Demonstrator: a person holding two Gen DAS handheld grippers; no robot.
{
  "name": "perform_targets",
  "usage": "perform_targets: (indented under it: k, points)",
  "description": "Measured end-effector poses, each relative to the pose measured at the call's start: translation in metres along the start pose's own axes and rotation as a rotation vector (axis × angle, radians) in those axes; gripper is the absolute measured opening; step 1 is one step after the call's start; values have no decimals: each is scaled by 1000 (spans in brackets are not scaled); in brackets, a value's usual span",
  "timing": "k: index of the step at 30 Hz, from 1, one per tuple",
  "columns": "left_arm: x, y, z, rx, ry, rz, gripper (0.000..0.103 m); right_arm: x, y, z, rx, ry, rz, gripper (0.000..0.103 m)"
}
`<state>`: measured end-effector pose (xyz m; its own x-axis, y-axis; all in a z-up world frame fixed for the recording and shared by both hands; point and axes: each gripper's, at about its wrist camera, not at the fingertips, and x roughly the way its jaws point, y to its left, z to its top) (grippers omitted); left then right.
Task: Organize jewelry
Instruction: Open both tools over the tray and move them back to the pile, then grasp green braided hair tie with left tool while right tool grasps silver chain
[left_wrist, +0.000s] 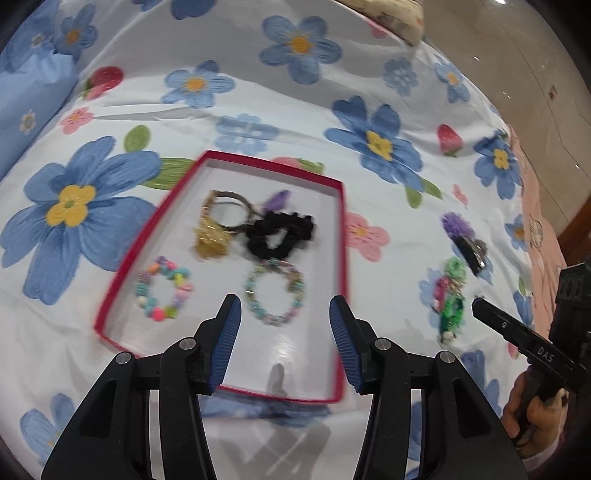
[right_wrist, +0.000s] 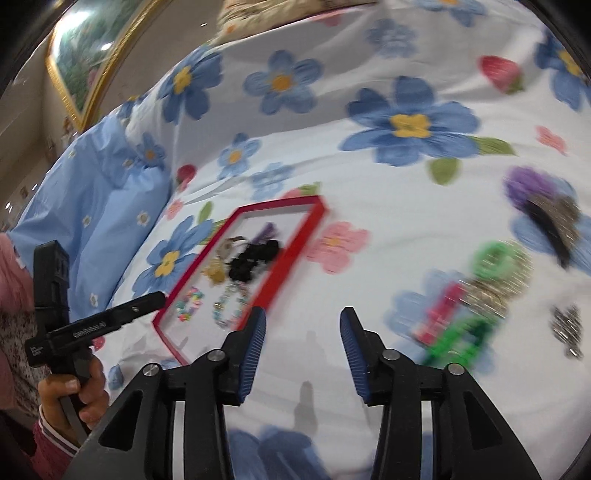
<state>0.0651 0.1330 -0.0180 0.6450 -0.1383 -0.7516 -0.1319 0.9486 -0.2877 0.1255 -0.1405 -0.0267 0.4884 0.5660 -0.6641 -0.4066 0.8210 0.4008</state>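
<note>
Trinkets (right_wrist: 476, 295) beside tray (left_wrist: 341, 258) — unobstructed

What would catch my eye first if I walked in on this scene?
Probably the shallow red-rimmed white tray lying on the white bedspread with big blue flowers, holding two pastel bead bracelets, a black fabric scrunchie and a gold hair claw. To its right, a loose heap of green, pink and purple hair clips waits on the cloth, in front of empty black tongs with blue pads.

A box (left_wrist: 341, 258) lies on the bed (left_wrist: 388, 92); bracelets (left_wrist: 164, 290) and a scrunchie (left_wrist: 280, 232) lie inside; hair clips (left_wrist: 452, 299) lie to its right.
</note>
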Motion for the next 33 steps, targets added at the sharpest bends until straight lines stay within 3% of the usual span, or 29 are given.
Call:
perform_targets:
  k: [4, 14, 25, 33]
  points:
    - [1, -21, -5, 34, 9, -22, 52, -25, -31, -12, 66, -12, -43, 53]
    - [13, -72, -18, 116, 63, -67, 53, -66, -77, -32, 140, -65, -130, 53]
    - [38, -141, -29, 224, 128, -143, 56, -89, -121, -39, 180, -72, -207, 53]
    - [67, -198, -33, 348, 162, -197, 56, -78, -154, -30, 180, -29, -258, 53]
